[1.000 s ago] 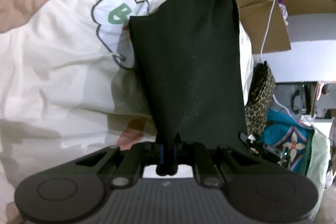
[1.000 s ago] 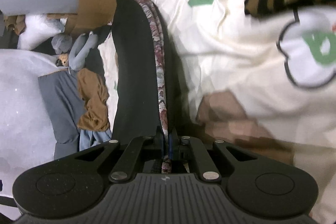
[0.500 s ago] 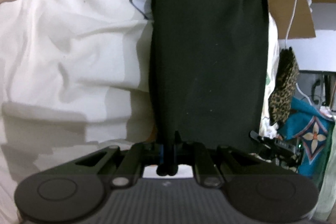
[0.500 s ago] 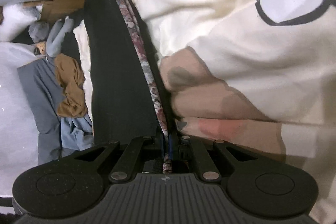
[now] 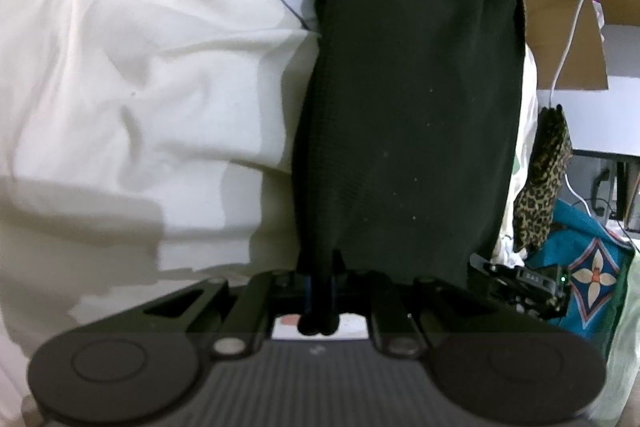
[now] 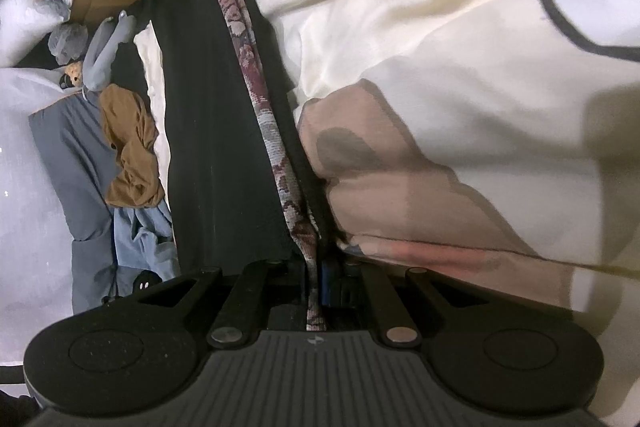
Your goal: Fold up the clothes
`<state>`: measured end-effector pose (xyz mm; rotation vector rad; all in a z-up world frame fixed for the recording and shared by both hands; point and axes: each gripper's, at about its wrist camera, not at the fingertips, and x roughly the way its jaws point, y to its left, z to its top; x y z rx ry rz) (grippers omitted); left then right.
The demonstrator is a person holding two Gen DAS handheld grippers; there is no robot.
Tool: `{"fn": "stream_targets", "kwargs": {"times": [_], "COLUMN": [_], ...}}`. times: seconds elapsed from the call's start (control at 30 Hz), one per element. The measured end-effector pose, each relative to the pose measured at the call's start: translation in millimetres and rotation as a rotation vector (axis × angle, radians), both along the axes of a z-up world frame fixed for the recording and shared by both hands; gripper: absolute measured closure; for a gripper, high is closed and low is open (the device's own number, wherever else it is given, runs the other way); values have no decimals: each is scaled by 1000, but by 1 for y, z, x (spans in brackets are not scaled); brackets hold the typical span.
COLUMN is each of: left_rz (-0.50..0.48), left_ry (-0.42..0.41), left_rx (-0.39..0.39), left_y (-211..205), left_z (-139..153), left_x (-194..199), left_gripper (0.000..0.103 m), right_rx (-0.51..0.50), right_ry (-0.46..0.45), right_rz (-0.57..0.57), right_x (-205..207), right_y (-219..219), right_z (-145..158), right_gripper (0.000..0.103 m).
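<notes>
A black garment (image 5: 412, 115) stretches away from my left gripper (image 5: 320, 267), which is shut on its near edge. Its far end reaches the top of the left wrist view. In the right wrist view the same black garment (image 6: 216, 131) runs edge-on, with a patterned maroon and grey trim (image 6: 264, 115) along it. My right gripper (image 6: 316, 267) is shut on that trimmed edge. The garment hangs just above a cream bedsheet (image 5: 140, 75) printed with cartoon shapes.
A leopard-print cloth (image 5: 544, 183) and a teal patterned fabric (image 5: 592, 279) lie right of the bed. Cardboard (image 5: 560, 7) stands behind. Left of the bed in the right wrist view lie a brown garment (image 6: 128, 151), blue clothes (image 6: 140, 239) and a grey plush toy (image 6: 104, 47).
Both grippers have carried the black garment along over the sheet; the printed shapes have slid across both views. The grip on the garment is unchanged.
</notes>
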<state>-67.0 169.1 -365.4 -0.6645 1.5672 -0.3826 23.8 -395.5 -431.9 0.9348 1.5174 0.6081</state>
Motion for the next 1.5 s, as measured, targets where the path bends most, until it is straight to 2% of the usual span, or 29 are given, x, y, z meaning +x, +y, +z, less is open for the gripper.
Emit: {"fn": "stream_targets", "kwargs": {"times": [0.27, 0.33, 0.47, 0.67, 0.9, 1.1, 1.33, 1.5], "left_rz": [-6, -1, 0, -12, -26, -15, -25, -12], "left_ry": [-5, -7, -17, -68, -120, -155, -148, -109], "left_rx": [0, -6, -9, -69, -69, -74, -78, -90], "left_y": [-3, -2, -8, -19, -19, 12, -1, 9], "left_z": [2, 2, 10, 47, 102, 148, 160, 162], "left_x": [-1, -3, 0, 0, 5, -12, -29, -42], "left_gripper": [95, 95, 95, 95, 95, 95, 95, 95], "right_rx": [-4, -1, -25, -63, -60, -38, -23, -25], "right_ry": [-19, -23, -27, -74, -165, -233, -285, -278], "right_rz": [11, 4, -2, 9, 19, 56, 140, 163], "right_x": [1, -1, -3, -1, -1, -14, -38, -56], "right_y": [10, 9, 6, 11, 5, 6, 14, 7], "right_z": [1, 4, 12, 50, 111, 144, 163, 167], "right_gripper": [93, 100, 100, 101, 101, 101, 101, 101]}}
